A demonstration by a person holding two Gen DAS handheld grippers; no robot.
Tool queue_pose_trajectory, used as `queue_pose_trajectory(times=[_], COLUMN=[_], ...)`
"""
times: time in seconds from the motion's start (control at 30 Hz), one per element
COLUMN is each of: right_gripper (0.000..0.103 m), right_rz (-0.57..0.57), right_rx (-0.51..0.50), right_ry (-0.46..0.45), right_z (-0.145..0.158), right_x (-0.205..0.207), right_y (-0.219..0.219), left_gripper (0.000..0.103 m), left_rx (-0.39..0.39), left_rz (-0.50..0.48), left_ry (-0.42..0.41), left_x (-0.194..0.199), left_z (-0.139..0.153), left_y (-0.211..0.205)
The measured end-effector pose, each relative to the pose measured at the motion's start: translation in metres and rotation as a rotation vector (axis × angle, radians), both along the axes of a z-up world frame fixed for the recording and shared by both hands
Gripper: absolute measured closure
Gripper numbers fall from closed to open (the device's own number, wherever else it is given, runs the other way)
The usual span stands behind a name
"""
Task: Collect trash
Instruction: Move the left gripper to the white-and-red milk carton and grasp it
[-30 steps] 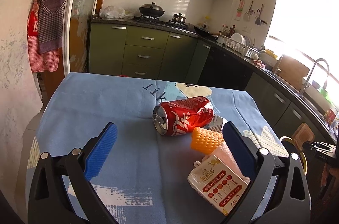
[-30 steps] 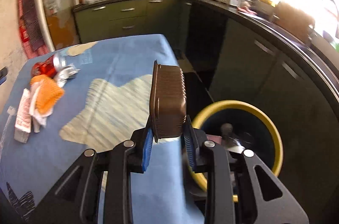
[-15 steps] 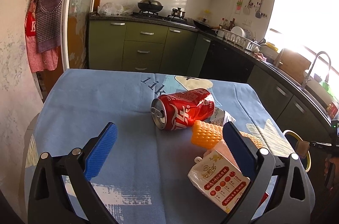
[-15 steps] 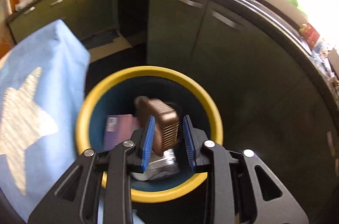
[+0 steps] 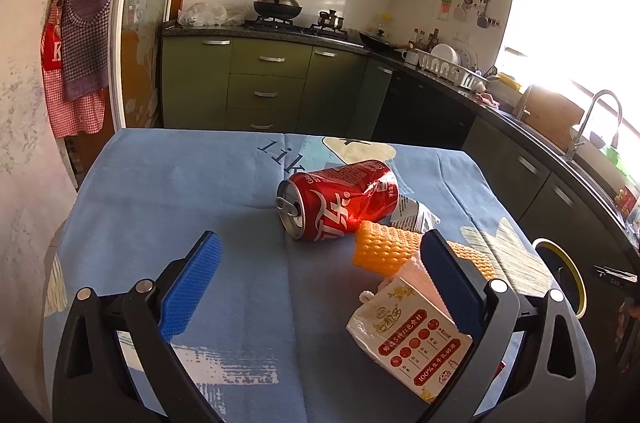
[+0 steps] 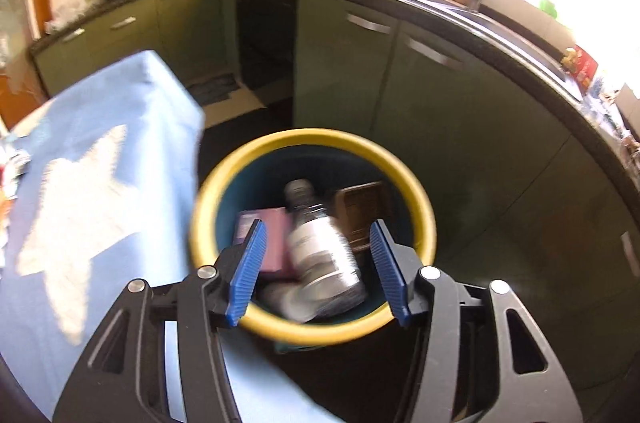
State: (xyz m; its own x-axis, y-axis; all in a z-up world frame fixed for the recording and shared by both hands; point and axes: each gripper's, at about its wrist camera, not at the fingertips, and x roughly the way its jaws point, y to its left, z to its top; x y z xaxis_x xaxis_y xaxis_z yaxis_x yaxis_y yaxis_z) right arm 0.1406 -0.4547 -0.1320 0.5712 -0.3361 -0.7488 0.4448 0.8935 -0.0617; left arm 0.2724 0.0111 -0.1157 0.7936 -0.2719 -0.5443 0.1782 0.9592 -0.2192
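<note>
In the right wrist view my right gripper hangs over the yellow-rimmed bin, its jaws opening with nothing between the pads. The brown ribbed box lies inside the bin beside a clear bottle and a purple carton. In the left wrist view my left gripper stands open above the blue tablecloth. Ahead of it lie a red cola can on its side, an orange sponge, a crumpled silver wrapper and a white milk carton against the right finger.
The bin's rim shows past the table's right edge in the left wrist view. Green kitchen cabinets curve around the bin. The table corner stands just left of the bin. Aprons hang at the far left.
My right gripper carried the brown box from above the table edge to over the bin, then opened; the box now lies inside the bin. The left gripper has hardly moved.
</note>
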Motion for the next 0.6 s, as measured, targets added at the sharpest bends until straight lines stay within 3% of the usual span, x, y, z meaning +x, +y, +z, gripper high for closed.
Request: queue_pose_trajectory(times=[0.23, 0.43, 0.6], right_gripper=[0.049, 0.044, 0.043], right_rz=[0.05, 0.066, 0.091], right_rx=[0.099, 0.114, 0.198], right_ry=[-0.06, -0.111, -0.149], right_z=[0.004, 0.004, -0.007], right_x=[-0.015, -0.024, -0.028], right_y=[0.025, 0.03, 0.021], left_gripper=[0.005, 0.005, 0.005], left_rx=[-0.018, -0.102, -0.202], left_rz=[-0.04, -0.08, -0.032], left_ry=[0.063, 0.297, 0.516], left_x=[0.005, 0.008, 0.006], left_z=[-0.005, -0.02, -0.046], left_y=[-0.01, -0.033, -0.042])
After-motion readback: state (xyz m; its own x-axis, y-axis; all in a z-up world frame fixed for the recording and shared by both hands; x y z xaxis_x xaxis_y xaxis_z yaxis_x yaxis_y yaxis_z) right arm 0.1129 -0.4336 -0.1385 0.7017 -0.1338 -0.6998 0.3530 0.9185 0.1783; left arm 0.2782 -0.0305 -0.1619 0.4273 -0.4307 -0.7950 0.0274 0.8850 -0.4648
